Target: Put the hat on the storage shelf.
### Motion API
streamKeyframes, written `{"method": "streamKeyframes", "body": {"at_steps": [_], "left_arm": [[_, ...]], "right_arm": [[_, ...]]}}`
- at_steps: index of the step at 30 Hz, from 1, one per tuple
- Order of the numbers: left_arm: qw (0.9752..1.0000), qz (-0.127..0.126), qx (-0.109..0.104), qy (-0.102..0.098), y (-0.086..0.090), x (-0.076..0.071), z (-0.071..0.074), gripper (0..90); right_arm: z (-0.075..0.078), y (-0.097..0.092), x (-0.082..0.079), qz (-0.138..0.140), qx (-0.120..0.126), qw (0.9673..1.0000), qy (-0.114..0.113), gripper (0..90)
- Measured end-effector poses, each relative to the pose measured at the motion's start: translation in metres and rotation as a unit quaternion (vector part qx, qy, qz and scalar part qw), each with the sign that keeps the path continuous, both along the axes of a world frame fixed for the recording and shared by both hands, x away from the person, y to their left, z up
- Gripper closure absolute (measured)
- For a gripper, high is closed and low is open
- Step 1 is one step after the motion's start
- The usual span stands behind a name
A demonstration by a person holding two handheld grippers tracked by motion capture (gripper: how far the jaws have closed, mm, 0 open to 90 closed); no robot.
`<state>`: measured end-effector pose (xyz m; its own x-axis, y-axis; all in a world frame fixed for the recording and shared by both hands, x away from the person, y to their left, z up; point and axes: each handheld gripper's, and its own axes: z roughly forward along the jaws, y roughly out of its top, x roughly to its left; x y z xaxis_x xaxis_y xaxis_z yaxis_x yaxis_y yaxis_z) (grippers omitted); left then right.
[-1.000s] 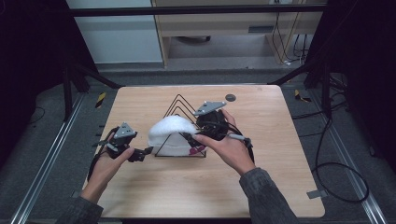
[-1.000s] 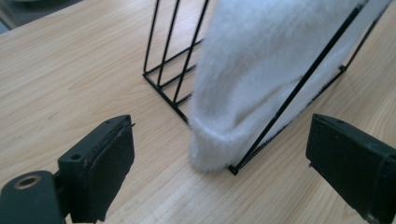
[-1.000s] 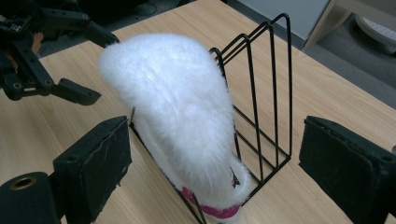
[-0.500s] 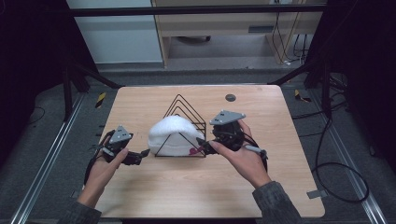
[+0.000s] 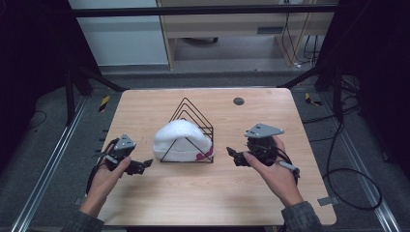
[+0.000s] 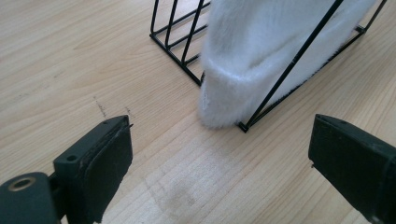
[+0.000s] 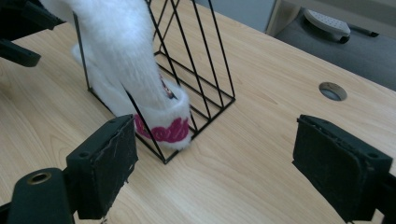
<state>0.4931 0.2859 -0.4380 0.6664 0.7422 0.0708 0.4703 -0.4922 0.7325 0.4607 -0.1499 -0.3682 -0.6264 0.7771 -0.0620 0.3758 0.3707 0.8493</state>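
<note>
The right tool (image 5: 234, 157) rests on the table (image 5: 203, 193) near its right edge, jaws wide apart with nothing between them; they have just closed slightly. The left tool (image 5: 143, 166) lies toward the left edge, jaws also apart and empty. Between them, mid-table, a white hat (image 5: 176, 140) with pink lettering sits draped in a black wire rack (image 5: 193, 121), touched by neither tool.
</note>
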Motion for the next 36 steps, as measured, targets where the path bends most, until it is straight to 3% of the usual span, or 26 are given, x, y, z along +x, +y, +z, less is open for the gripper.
{"method": "streamKeyframes", "body": {"at_steps": [7,13,20,23,28,36], "left_arm": [[0.9999,-0.002,-0.011,-0.007,0.003,-0.005,-0.003,5.5],[0.9997,-0.009,-0.021,0.006,0.002,-0.008,-0.009,5.1],[0.9998,0.003,-0.020,0.007,0.006,-0.006,-0.020,5.1],[0.9998,-0.001,-0.011,0.014,0.008,-0.006,-0.025,4.9],[0.9999,-0.002,-0.009,0.010,0.015,-0.010,-0.029,5.2],[0.9993,0.012,0.004,0.035,0.026,-0.003,-0.047,5.1]], "right_arm": [[-0.014,-0.028,-0.017,-0.023,0.003,0.9997,0.003,14.0],[-0.037,-0.050,-0.029,-0.039,0.008,0.9991,0.016,13.7],[-0.062,-0.071,-0.030,-0.054,0.005,0.9975,0.046,12.9],[-0.074,-0.075,-0.032,-0.056,0.011,0.9968,0.056,13.8],[-0.097,-0.076,-0.030,-0.058,0.012,0.9951,0.079,13.2],[-0.127,-0.083,-0.019,-0.090,0.025,0.9889,0.116,13.2]]}}
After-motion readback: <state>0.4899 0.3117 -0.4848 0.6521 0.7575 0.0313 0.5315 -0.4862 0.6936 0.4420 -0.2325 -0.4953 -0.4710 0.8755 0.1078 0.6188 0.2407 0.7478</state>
